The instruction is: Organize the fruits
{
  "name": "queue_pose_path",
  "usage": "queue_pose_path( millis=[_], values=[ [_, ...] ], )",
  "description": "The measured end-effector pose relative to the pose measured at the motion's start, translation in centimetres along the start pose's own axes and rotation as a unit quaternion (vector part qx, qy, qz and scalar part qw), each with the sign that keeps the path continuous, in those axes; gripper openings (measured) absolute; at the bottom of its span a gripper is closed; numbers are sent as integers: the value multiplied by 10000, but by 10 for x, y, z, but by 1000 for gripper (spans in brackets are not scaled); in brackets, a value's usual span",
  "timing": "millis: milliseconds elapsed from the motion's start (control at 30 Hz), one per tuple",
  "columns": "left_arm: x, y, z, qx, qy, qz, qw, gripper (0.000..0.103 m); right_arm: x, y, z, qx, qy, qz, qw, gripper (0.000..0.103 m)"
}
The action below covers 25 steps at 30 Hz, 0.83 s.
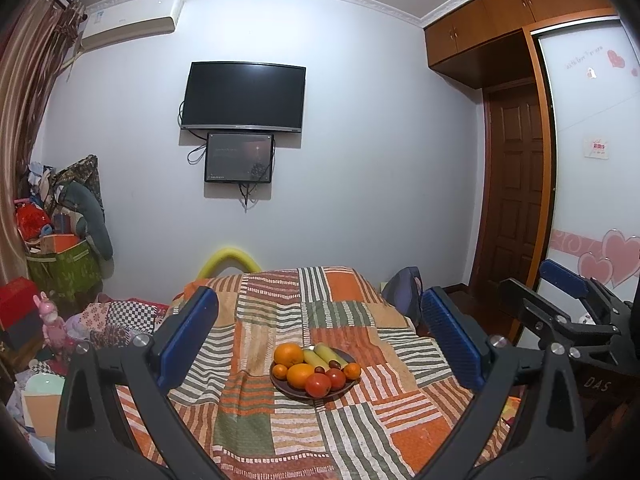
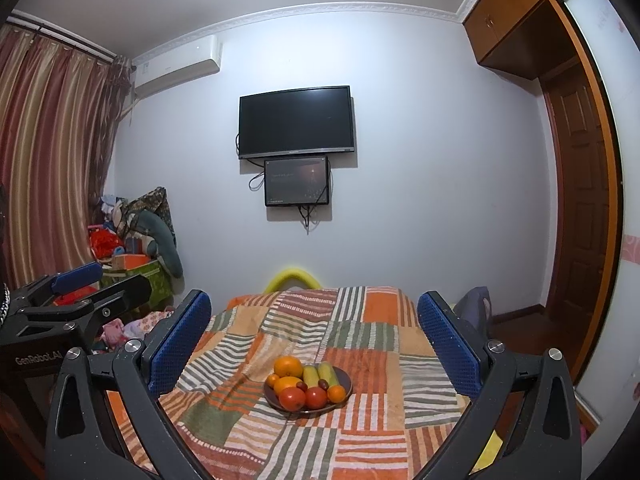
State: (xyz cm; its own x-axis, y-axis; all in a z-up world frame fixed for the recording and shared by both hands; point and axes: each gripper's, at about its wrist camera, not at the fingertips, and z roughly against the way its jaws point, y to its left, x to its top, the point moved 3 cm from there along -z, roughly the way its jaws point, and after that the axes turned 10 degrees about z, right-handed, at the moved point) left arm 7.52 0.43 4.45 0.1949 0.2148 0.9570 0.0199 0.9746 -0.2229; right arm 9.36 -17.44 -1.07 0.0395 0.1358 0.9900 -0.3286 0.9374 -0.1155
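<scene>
Ahead, both claws (image 1: 318, 328) (image 2: 314, 332) apart and empty, two bananas (image 1: 325, 357) lengthwise away on the plate (image 1: 280, 384).

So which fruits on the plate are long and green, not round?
The two green bananas, lying side by side at the back of the plate. Everything else there is round and orange or red.

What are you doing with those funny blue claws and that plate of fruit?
A person holds a claw-like gripper in each hand, and the job is to organize the fruit. Right now the left gripper and the right gripper are both open, holding nothing, and hang above the patchwork blanket. The fruit all sits together on a dark plate on the blanket: a big orange, two red tomatoes, two yellow-green long fruits and some small ones. Nothing has been picked up yet.
</scene>
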Motion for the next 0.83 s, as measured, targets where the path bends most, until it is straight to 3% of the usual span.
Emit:
queue_pose_path(
  millis=[833],
  values=[
    [-7,-4,-6,7,123,-133,9998,103,-6,-5,-6,19,104,-73,9999,103]
  ],
)
